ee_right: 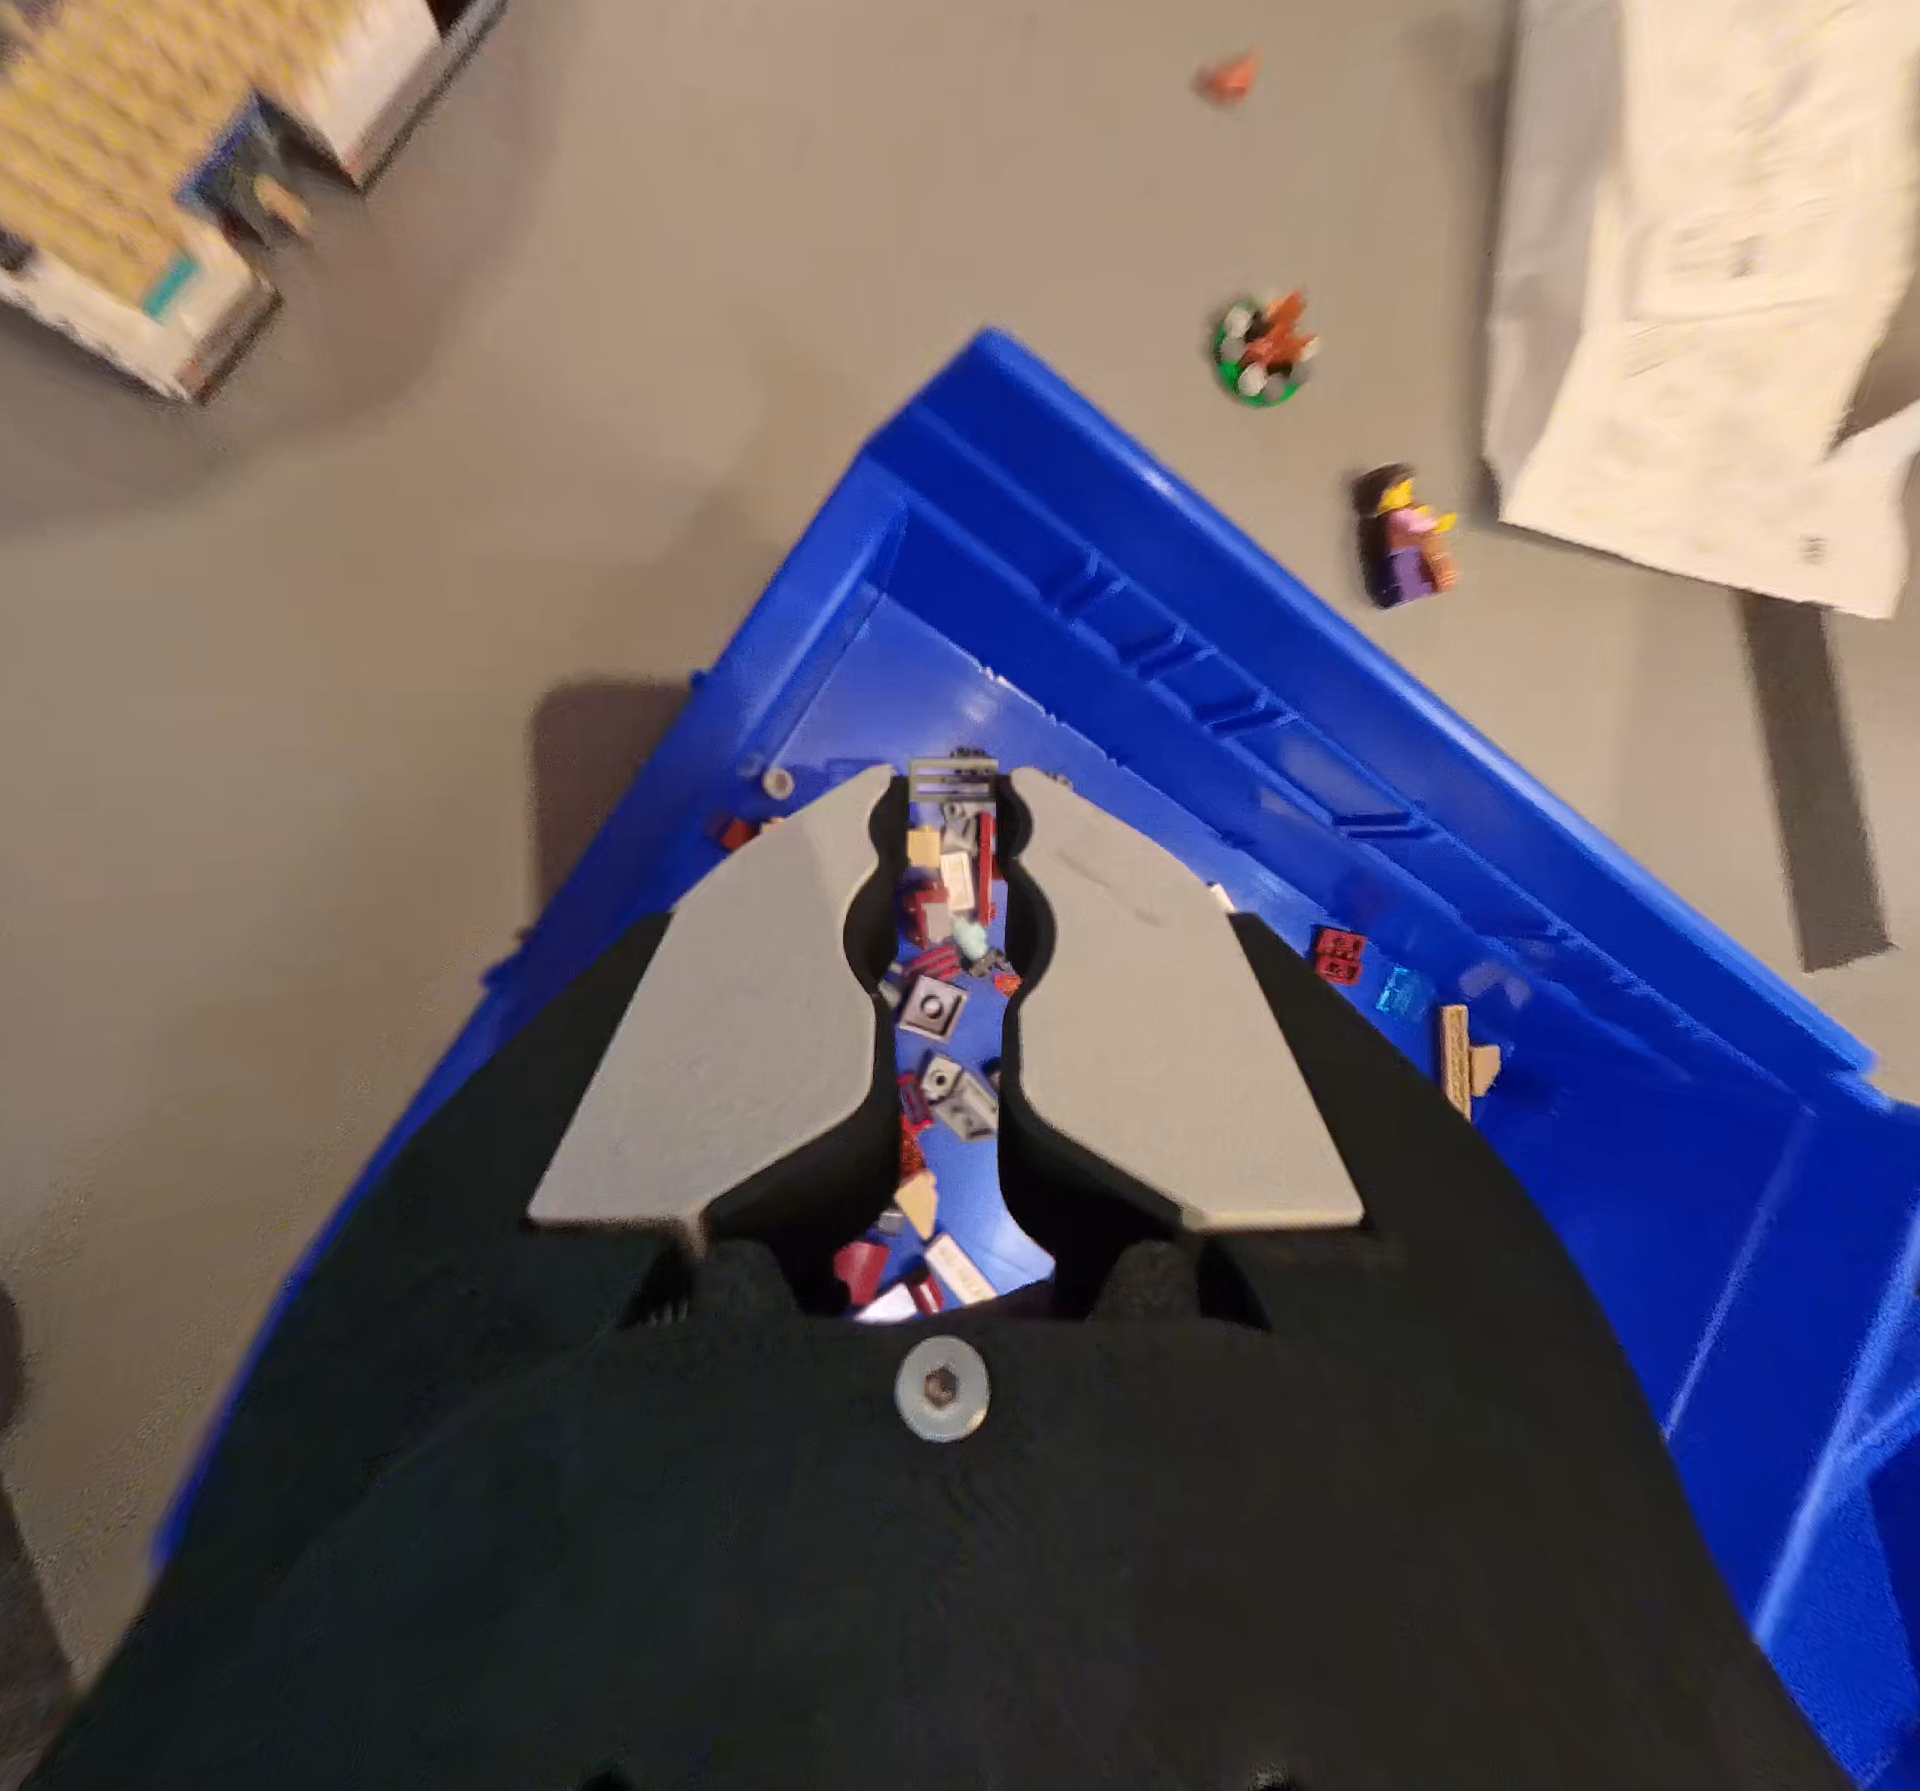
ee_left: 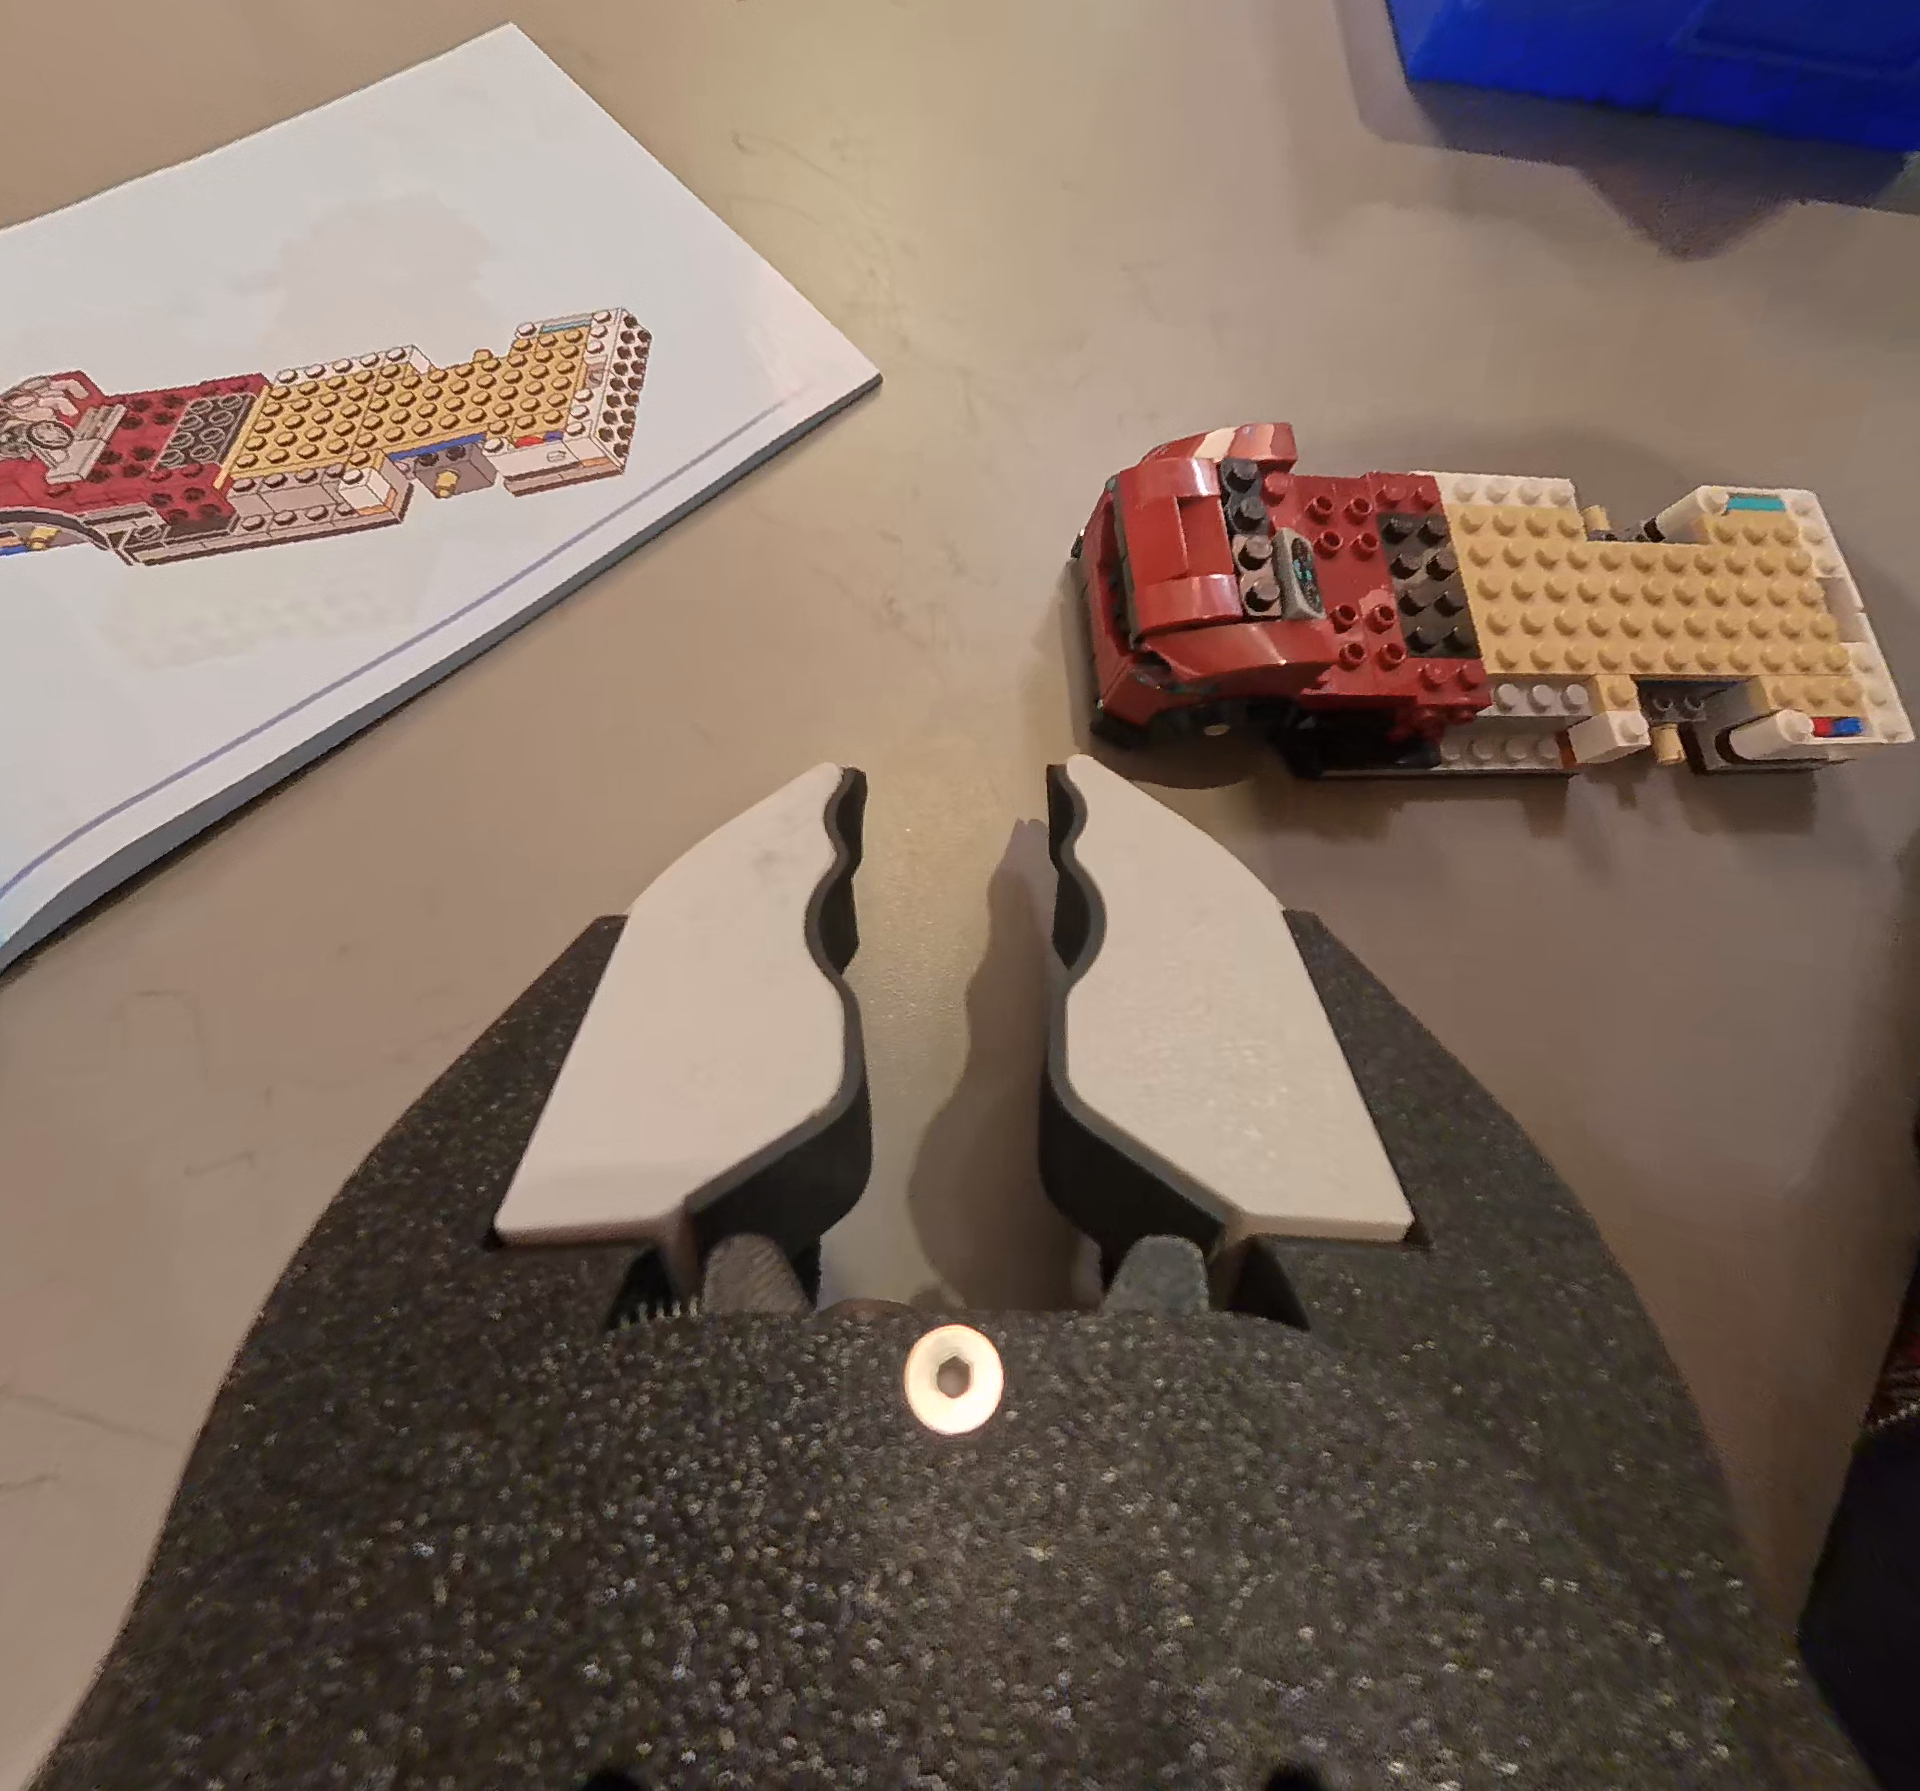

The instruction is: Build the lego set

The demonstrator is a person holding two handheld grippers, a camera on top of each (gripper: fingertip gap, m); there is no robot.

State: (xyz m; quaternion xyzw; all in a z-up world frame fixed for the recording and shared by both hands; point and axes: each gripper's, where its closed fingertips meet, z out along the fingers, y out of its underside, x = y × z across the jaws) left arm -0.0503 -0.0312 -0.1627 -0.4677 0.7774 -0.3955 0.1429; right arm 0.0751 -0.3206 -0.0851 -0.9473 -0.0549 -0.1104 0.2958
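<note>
The table [ee_left: 987, 235] is plain grey-tan. The toy truck [ee_left: 1475, 598] is dark red in front, tan with bumps behind, with white edges. The booklet [ee_left: 416, 287] is pale blue. The bin [ee_right: 1195, 598] is bright blue, full of red, grey and tan bricks [ee_right: 940, 1003]. The right gripper [ee_right: 953, 785] pinches a grey grille piece [ee_right: 953, 777].

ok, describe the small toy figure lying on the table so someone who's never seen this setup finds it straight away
Start at the big blue plastic bin in the right wrist view. Past its far rim, on the bare grey table before the white paper sheets, lies a small toy figure. It has dark hair, a pink top and purple legs, unlike the round green studded piece just beyond it.
</note>
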